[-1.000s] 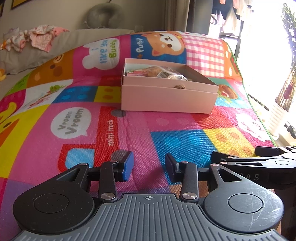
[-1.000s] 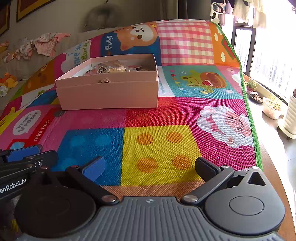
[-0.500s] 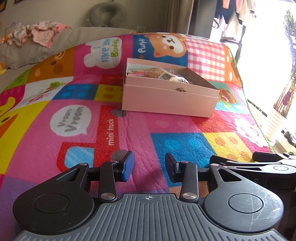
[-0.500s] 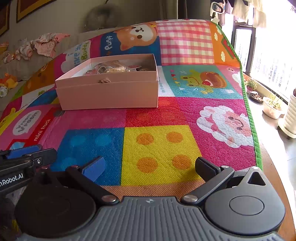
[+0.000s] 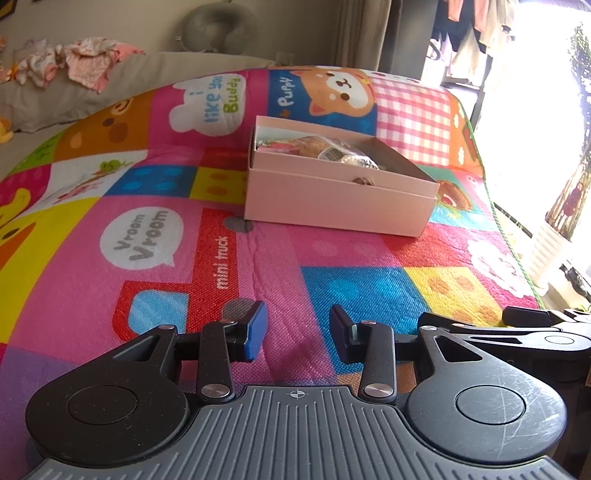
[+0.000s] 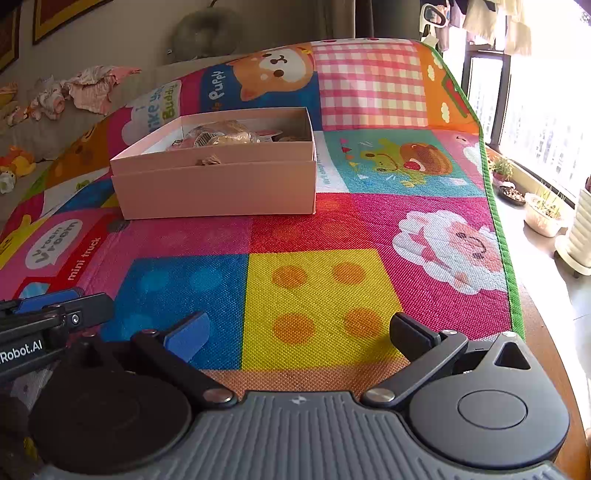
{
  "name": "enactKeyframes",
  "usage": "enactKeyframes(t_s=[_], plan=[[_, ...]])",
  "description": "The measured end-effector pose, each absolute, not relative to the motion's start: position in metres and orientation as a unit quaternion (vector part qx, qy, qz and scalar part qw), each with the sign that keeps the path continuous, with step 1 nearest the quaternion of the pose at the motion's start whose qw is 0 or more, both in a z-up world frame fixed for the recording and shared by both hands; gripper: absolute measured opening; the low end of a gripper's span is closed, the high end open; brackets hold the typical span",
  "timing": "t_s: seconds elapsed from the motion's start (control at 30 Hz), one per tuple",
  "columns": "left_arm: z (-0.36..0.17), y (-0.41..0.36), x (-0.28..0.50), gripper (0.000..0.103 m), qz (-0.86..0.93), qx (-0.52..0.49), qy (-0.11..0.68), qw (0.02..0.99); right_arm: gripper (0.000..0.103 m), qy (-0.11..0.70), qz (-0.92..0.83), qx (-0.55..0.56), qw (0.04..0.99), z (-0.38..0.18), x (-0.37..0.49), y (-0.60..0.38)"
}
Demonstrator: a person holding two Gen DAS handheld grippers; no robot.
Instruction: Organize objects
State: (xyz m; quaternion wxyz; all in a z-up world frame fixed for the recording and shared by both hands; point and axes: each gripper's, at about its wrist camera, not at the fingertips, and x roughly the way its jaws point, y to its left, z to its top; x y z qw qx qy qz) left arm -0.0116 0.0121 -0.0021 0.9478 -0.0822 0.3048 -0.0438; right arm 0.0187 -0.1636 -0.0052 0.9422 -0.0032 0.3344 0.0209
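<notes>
Your left gripper (image 5: pixel 297 334) has its jaws apart with nothing between them, just woven mat under the gap; your right gripper (image 6: pixel 301 334) is spread much wider, also empty. Both sit low over the near edge of the play mat (image 5: pixel 110 229), side by side: each camera catches the other gripper's black fingers at its frame edge. The mat is a coarse woven sheet, glossy, printed in bright cartoon patches with a green binding along its window side. The pink box (image 5: pixel 340 195) sits on the mat well ahead of both grippers. It is rigid cardboard, rectangular, matte, lidless, and its upper section is stepped in slightly from the lower. Inside it are crinkly clear wrapped packets (image 5: pixel 332 151), one with a barcode label, and a small brownish bit hangs over the near rim. The pads on the fingers look like smooth blue rubber, and the gripper bodies are black plastic with a ribbed grey plate. Only the right view shows the potted plants (image 6: pixel 543 218) on the floor by the window, a soft toy (image 6: pixel 14 166) at the far left and picture frames on the wall. Both views show a grey neck pillow (image 5: pixel 218 26) and crumpled pink clothes (image 5: pixel 85 64) on a beige cushion behind the mat.
</notes>
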Motion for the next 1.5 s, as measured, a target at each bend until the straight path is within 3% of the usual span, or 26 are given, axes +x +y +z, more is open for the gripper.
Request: enactKeyframes(t_s=[1.5], plan=[[-0.0024, 0.0136, -0.0112, 0.042, -0.043, -0.087, 0.304, 0.948, 0.103, 0.334, 0.021, -0.003, 0.942, -0.0049, 0.0181, -0.1638]])
